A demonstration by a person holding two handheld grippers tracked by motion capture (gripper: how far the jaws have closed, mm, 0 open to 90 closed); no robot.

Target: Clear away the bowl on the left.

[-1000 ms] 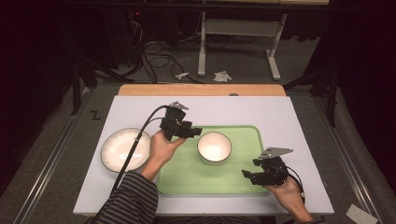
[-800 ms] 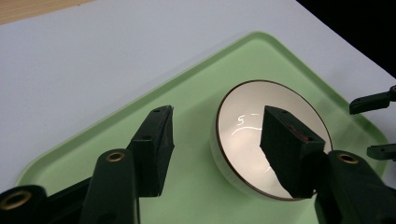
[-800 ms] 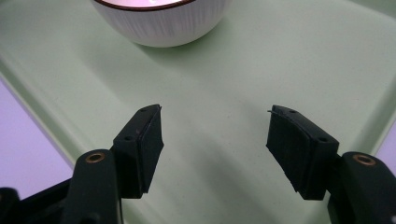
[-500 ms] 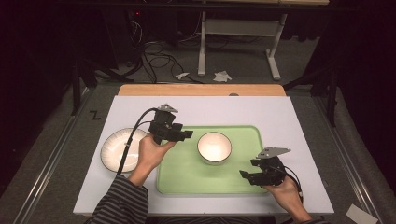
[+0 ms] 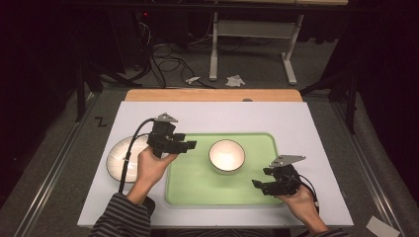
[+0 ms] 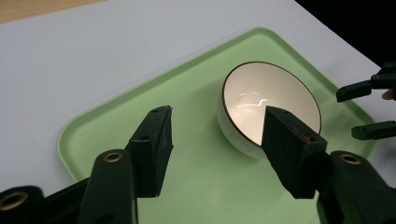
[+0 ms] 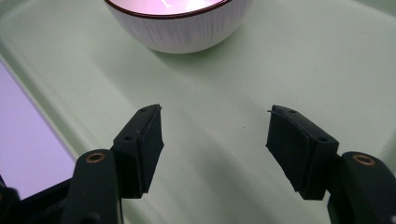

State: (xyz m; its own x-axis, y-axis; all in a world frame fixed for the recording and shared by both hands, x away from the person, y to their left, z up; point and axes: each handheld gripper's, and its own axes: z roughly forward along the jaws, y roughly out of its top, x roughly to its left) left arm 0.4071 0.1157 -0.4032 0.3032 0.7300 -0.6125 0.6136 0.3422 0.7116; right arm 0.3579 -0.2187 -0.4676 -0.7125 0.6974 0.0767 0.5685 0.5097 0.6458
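High view: a person at a white counter (image 5: pixel 217 116) holds a left hand-held gripper (image 5: pixel 190 145) over the left edge of a green tray (image 5: pixel 197 190) and a right hand-held gripper (image 5: pixel 257 177) over the tray's near right corner.
Bowl: a white bowl (image 5: pixel 227 156) with a dark rim stands upright on the tray, right of centre, between the two tools and touched by neither.
Plate: the high view alone takes in a pale plate (image 5: pixel 114 158) on the counter just left of the tray, partly behind the left wrist and cable.
Left gripper view: the jaws stand spread with bare tray between them; the bowl (image 6: pixel 271 109) sits beyond the right-hand jaw, and the other tool's tips show at the far right edge.
Right gripper view: jaws spread over empty tray floor (image 7: pixel 219 116); the bowl's ribbed outer wall (image 7: pixel 182 28), unseen from above, shows at the top.
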